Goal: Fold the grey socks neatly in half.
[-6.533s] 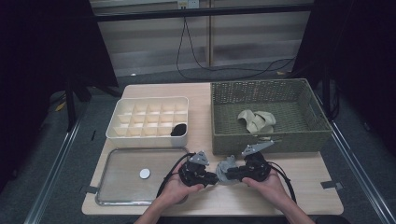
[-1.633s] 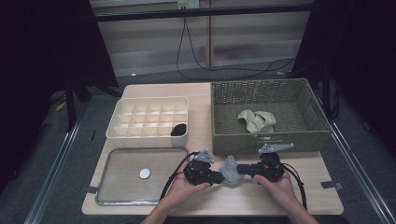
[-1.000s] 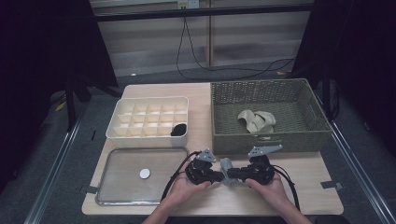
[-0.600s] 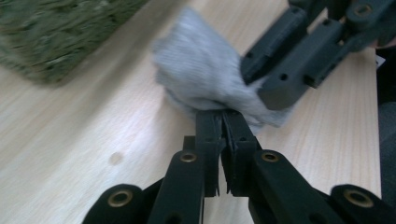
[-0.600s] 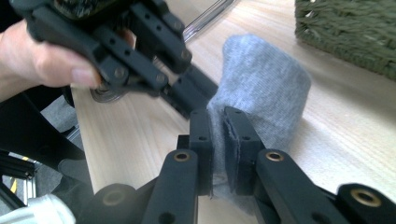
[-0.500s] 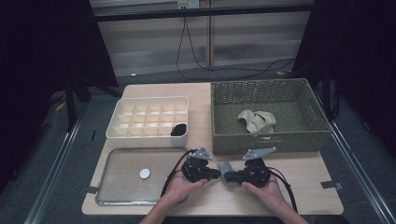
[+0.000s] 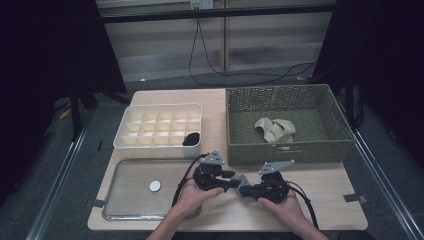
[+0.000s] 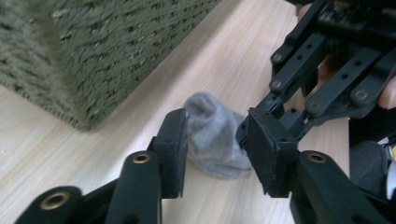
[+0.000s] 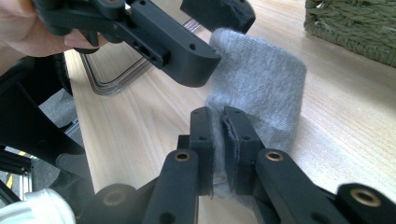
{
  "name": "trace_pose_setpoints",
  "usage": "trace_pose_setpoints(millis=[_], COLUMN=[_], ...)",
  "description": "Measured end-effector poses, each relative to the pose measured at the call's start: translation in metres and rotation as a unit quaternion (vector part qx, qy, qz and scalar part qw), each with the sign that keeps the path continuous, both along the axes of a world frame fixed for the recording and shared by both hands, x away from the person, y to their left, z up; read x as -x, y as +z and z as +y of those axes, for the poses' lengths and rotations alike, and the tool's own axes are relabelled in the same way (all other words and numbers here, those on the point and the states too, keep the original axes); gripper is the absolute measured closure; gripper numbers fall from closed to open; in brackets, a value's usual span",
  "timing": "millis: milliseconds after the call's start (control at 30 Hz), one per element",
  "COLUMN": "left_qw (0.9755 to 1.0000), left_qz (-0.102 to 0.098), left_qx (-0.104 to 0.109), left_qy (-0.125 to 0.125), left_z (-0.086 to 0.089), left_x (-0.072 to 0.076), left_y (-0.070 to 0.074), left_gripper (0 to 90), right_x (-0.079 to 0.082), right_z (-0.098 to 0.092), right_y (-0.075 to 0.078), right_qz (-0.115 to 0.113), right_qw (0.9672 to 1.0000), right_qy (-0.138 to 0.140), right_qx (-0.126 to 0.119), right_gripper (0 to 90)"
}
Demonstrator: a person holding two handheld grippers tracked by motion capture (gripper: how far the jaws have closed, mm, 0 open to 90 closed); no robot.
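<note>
- A grey sock (image 7: 243,181) is lying on the wooden surface (image 7: 330,185) in the lower middle of the high view, just in front of the woven basket (image 7: 285,150), between the two hands.
- The right tongs (image 9: 219,135) are pinching one edge of the grey sock (image 9: 261,88); in the right gripper view the cloth is sitting squeezed between the two black pads at the lower centre of the frame.
- The left tongs (image 8: 212,140) are standing spread apart, their jaws having just been opening; the grey sock (image 8: 212,135) is lying between them at the centre of the left gripper view, and the pads are not pressing on it.
- In the high view the left tongs (image 7: 231,178) are pointing right towards the right tongs (image 7: 246,190), with the sock where they meet.
- A pale cloth bundle (image 7: 274,129) is lying inside the basket, at the right of the frame.
- A compartment tray (image 7: 160,125) is sitting at the upper left of the surface, holding a dark item (image 7: 191,138) in a front-right cell.
- A clear shallow tray (image 7: 135,192) with a white disc (image 7: 155,186) is lying at the lower left.
</note>
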State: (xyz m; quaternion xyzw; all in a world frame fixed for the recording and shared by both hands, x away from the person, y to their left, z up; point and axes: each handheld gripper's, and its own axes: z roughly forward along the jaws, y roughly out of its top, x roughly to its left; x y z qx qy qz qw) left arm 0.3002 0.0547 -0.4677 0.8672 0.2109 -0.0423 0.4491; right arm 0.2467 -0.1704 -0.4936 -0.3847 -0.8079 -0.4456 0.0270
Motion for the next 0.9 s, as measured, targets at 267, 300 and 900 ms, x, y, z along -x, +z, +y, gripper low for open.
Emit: trace_pose_setpoints(millis=[267, 300, 900], left_qw=[0.9996, 0.9996, 0.9991], left_qz=[0.019, 0.02, 0.031], left_qx=[-0.017, -0.013, -0.03], left_qy=[0.01, 0.013, 0.0], left_z=[-0.004, -0.006, -0.011], left_x=[-0.012, -0.012, -0.007], left_y=[-0.014, -0.015, -0.02], left_gripper=[54.4, 53.7, 51.0], right_x=[0.002, 0.002, 0.008], right_z=[0.0, 0.0, -0.02], right_y=[0.0, 0.001, 0.01], right_qz=[-0.003, -0.001, -0.004], right_qw=[1.0, 1.0, 0.9996], right_qy=[0.004, 0.004, -0.012], right_qx=[0.004, 0.003, 0.024], right_gripper=[82.7, 82.7, 65.7])
